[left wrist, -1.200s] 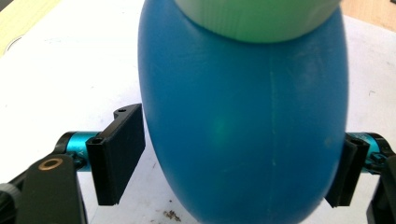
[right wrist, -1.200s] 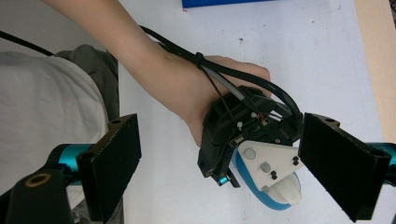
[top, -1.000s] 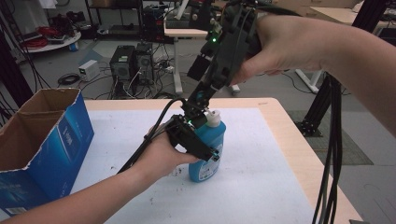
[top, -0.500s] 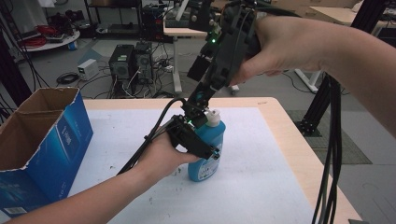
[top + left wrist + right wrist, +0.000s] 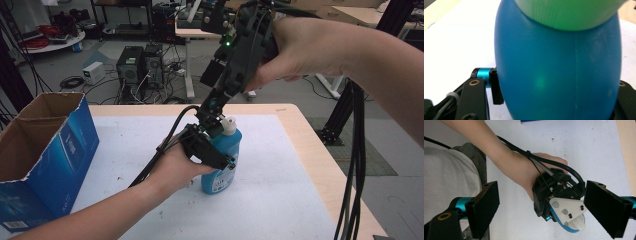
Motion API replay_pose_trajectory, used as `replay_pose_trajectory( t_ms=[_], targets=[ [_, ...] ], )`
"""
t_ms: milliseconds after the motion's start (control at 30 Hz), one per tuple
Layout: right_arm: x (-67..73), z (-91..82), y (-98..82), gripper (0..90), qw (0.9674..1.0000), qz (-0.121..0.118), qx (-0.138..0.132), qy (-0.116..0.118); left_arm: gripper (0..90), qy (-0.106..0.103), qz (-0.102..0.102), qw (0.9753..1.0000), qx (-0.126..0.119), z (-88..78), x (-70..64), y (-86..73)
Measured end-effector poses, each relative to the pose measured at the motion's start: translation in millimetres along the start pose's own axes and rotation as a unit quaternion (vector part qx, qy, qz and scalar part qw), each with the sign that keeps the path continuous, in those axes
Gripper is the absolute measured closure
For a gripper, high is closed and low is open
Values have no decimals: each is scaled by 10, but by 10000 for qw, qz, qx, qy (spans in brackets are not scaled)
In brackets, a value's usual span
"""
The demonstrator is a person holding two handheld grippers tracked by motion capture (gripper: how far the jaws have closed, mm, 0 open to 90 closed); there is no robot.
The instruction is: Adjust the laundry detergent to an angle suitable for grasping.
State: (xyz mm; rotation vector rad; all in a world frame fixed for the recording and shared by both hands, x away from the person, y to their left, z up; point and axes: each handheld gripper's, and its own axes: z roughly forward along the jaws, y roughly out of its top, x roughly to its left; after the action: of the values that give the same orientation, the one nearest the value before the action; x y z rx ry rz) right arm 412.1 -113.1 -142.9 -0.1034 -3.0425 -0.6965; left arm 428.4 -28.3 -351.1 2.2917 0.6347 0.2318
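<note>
A blue bottle (image 5: 224, 170) with a white cap (image 5: 229, 124) stands upright on the white mat (image 5: 285, 200). My left gripper (image 5: 210, 152), held in a hand coming from the lower left, is shut on the bottle's body. In the left gripper view the bottle (image 5: 559, 70) sits close up between the jaws, the pale cap (image 5: 571, 12) at the top. My right gripper (image 5: 215, 116) hangs from above, its tips just left of the cap. In the right gripper view it (image 5: 541, 205) is open wide. Below it are the left gripper's white plate (image 5: 565, 211) and the cap (image 5: 579, 224).
An open blue cardboard box (image 5: 47, 150) stands at the table's left. The bare wooden table edge (image 5: 312, 150) runs down the right of the mat. A bundle of black cables (image 5: 352, 170) hangs at the right. Desks and equipment stand on the floor behind the table.
</note>
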Motion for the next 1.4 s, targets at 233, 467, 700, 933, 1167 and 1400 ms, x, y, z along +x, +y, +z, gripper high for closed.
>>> replay_pose_trajectory(
  t_ms=[233,467,700,933,1167,1400],
  targets=[
    [3,6,-8,125,10000,10,11,13,388,20,2,10000,-2,-2,-5,0],
    [-2,13,-9,125,10000,-7,9,15,415,2,-4,10000,-35,-4,-9,-6],
    [-3,20,-7,125,10000,7,23,16,431,32,13,10000,-53,-15,-13,-9],
    [-2,17,-12,125,10000,18,-5,-3,440,-123,76,9994,-318,-103,28,9],
    [6,-23,6,125,9999,35,-160,36,441,-520,550,9964,-375,-287,121,-18],
    [22,-41,15,125,9997,31,-219,83,441,-1194,1225,9844,-419,-494,228,-145]
  ],
)
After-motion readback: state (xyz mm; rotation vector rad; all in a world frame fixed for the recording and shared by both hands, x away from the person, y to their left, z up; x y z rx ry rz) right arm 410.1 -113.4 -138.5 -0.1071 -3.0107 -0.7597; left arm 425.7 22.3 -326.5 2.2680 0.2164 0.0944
